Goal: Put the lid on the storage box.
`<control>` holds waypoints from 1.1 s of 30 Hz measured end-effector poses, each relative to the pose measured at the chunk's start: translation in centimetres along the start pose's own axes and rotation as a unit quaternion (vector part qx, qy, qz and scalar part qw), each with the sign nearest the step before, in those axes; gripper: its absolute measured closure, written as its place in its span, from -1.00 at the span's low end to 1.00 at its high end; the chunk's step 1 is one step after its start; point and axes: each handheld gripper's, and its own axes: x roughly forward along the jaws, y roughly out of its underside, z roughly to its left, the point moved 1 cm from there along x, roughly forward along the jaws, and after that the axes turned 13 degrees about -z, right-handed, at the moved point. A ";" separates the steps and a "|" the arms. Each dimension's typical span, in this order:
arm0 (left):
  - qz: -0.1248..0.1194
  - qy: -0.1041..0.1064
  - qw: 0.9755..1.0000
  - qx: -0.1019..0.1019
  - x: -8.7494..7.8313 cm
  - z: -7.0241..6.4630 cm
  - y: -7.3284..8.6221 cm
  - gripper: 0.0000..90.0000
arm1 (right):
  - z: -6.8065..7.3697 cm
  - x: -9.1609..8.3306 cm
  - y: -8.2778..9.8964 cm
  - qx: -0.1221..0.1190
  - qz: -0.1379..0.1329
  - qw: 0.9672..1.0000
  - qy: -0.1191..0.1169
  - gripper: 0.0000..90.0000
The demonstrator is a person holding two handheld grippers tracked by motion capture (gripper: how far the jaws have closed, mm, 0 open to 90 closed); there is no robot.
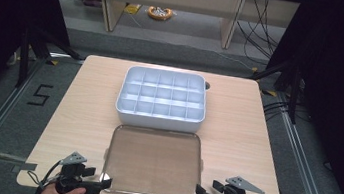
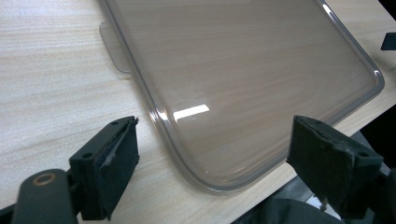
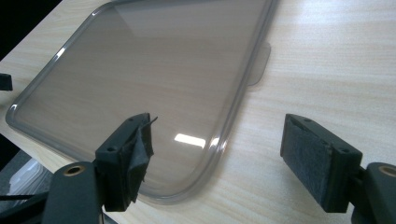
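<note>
High view: a clear plastic lid point(image 1: 153, 162) lies flat on the light wood tabletop point(image 1: 246, 127) near the person's edge. Just behind it, apart by a narrow gap, stands a white compartment box point(image 1: 162, 99), uncovered, its cells showing nothing inside. Left gripper point(image 1: 104, 183) sits at the lid's near left corner, right gripper point(image 1: 202, 191) at the near right corner; each is held by a hand at the table edge. Both point inward toward the lid.

Left gripper view: jaws stand wide apart with nothing pressed between them. The lid's rounded near corner point(image 2: 210, 182) lies between and ahead of the two pads, flat on the tabletop; the pads do not touch it. A small tab point(image 2: 112, 46) juts from the lid's long edge.

Right gripper view: jaws spread wide, gripping nothing. The lid's other near corner point(image 3: 187, 191) lies ahead of the left pad; the right pad hangs over bare tabletop. The lid's tab point(image 3: 262, 65) shows on the far side edge.
</note>
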 end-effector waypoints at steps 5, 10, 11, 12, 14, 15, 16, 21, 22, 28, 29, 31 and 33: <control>-0.003 0.005 1.000 0.006 0.1 0.1 0.0 -0.65 | 0.0 0.0 0.0 0.000 -0.001 1.000 0.000 -0.42; -0.005 0.009 1.000 0.004 0.1 0.1 0.0 -0.65 | 0.0 0.0 0.0 0.006 0.000 1.000 -0.005 -0.46; -0.005 0.009 1.000 0.004 0.1 0.1 0.0 -0.65 | 0.0 0.0 0.0 0.006 0.000 1.000 -0.005 -0.46; -0.006 0.010 1.000 0.005 0.1 0.0 0.0 -0.65 | 0.4 -0.1 0.0 0.030 -0.002 1.000 -0.005 -0.48; -0.006 0.008 1.000 0.006 0.1 0.1 0.0 -0.65 | 0.3 0.0 0.0 0.027 -0.011 1.000 -0.008 -0.49; -0.007 0.008 1.000 0.005 0.0 0.1 0.0 -0.66 | 0.4 -0.1 -0.1 0.030 -0.007 1.000 -0.007 -0.49; -0.007 0.010 1.000 0.007 0.0 0.1 0.0 -0.65 | 0.4 -0.1 -0.1 0.030 -0.007 0.999 -0.007 -0.49; -0.013 0.014 1.000 0.009 -0.1 0.1 0.0 -0.65 | 0.4 -0.1 0.0 0.033 -0.007 0.999 -0.020 -0.51; -0.013 0.015 1.000 0.009 -0.1 0.1 0.0 -0.65 | 0.4 -0.1 0.0 0.031 -0.005 0.999 -0.016 -0.51; -0.013 0.018 1.000 0.009 0.0 0.2 0.0 -0.63 | 0.2 0.0 -0.1 0.006 -0.007 1.000 -0.020 -0.52; -0.012 0.018 1.000 0.010 0.0 0.2 0.0 -0.62 | 0.6 0.1 0.0 0.027 0.000 0.999 -0.018 -0.51; -0.010 0.020 1.000 0.011 0.0 0.3 -0.1 -0.60 | 0.3 0.2 0.0 0.010 -0.002 1.000 -0.030 -0.51; -0.012 0.023 1.000 0.012 0.1 0.4 -0.2 -0.54 | 0.6 0.4 0.1 0.020 0.000 0.999 -0.028 -0.50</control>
